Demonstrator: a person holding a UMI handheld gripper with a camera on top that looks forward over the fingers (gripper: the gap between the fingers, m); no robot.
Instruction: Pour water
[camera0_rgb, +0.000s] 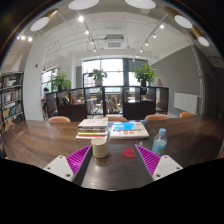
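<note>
The hand-held gripper (111, 160) is wide open and empty, the water bottle (159, 142) stands on the bench (40, 140) beyond its right finger, so an off-centre approach could tip it.

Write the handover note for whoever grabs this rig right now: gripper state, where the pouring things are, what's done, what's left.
Hand-held gripper: open, holding nothing, hovering above the wooden table.
White cup: upright on the table, just ahead, near the left finger, not between the fingers.
Water bottle: upright, blue cap on, ahead of the right finger.
Small red disc lies between cup and bottle; books are stacked beyond.
Done: nothing visible; the bottle is ungrasped.
Left: grasp the bottle and pour into the cup. Whether the cap needs removing first is for you to judge.
</note>
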